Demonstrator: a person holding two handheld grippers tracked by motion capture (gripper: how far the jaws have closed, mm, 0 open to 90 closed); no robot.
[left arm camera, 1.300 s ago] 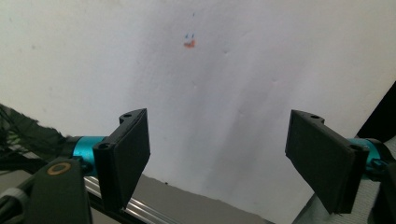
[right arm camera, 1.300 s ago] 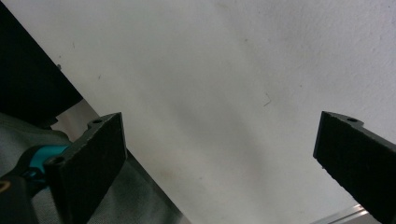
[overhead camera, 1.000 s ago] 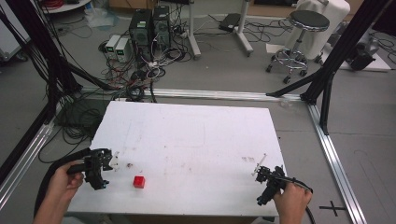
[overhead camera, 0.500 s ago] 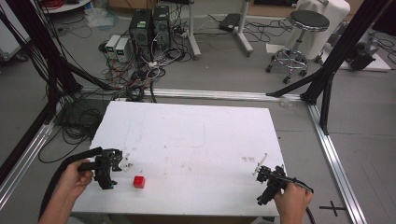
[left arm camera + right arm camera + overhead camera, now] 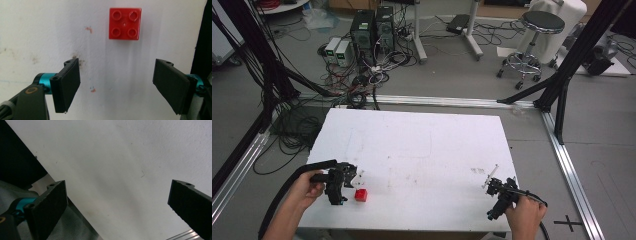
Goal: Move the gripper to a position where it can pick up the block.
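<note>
Left gripper view: the left tool point(image 5: 116, 85) is spread wide, a red brick point(image 5: 124, 23) lying ahead on the desk point(image 5: 37, 30); the right tool point(image 5: 117, 207) is likewise spread wide.

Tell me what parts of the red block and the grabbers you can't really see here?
- Red block: its underside rests on the white table; the high view shows it too small to count studs.
- Left gripper: its body is cut off by the bottom edge of the left gripper view.
- Right gripper: the right jaw runs off the right gripper view's edge; in the high view it is too small to judge its opening.
</note>
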